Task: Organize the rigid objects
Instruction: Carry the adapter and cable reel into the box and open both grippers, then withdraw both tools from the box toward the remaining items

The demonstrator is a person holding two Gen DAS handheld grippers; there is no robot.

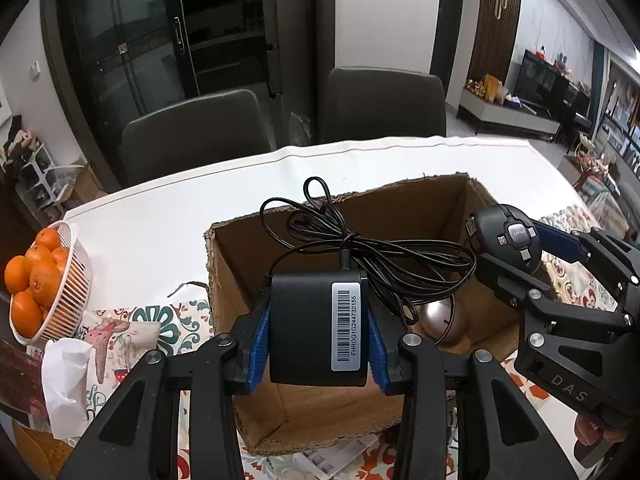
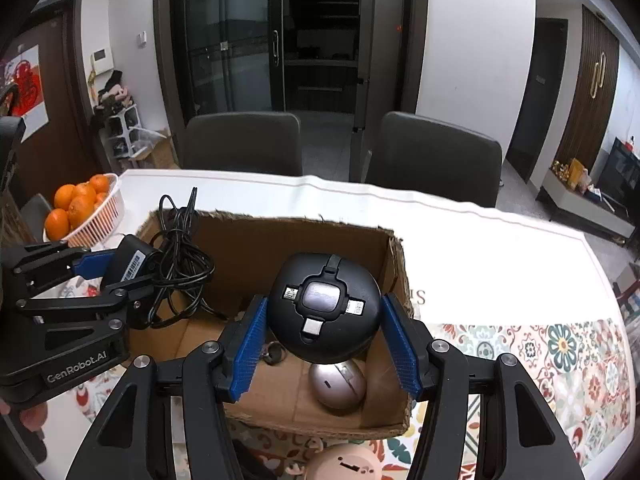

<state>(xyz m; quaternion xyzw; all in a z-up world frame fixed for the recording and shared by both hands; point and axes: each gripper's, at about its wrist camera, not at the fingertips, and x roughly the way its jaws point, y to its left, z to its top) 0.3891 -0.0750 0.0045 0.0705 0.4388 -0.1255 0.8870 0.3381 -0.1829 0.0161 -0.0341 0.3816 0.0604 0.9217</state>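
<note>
My left gripper [image 1: 318, 334] is shut on a black power adapter [image 1: 316, 328] with a barcode label; its tangled black cable [image 1: 372, 256] hangs over the open cardboard box [image 1: 248, 236]. The adapter also shows in the right wrist view [image 2: 128, 260]. My right gripper [image 2: 324, 340] is shut on a round black cable reel [image 2: 324, 312] with several plugs, held above the box [image 2: 256, 240]. The reel shows in the left wrist view [image 1: 506, 240]. A silver mouse [image 2: 338, 386] and a small dark item [image 2: 274, 354] lie on the box floor.
A white basket of oranges [image 1: 60, 292] stands at the table's left. Crumpled tissue [image 1: 66, 384] lies near it. A patterned cloth [image 2: 552, 364] covers the near table. Two dark chairs [image 2: 244, 142] stand at the far edge. A pale round object [image 2: 344, 464] sits below the box.
</note>
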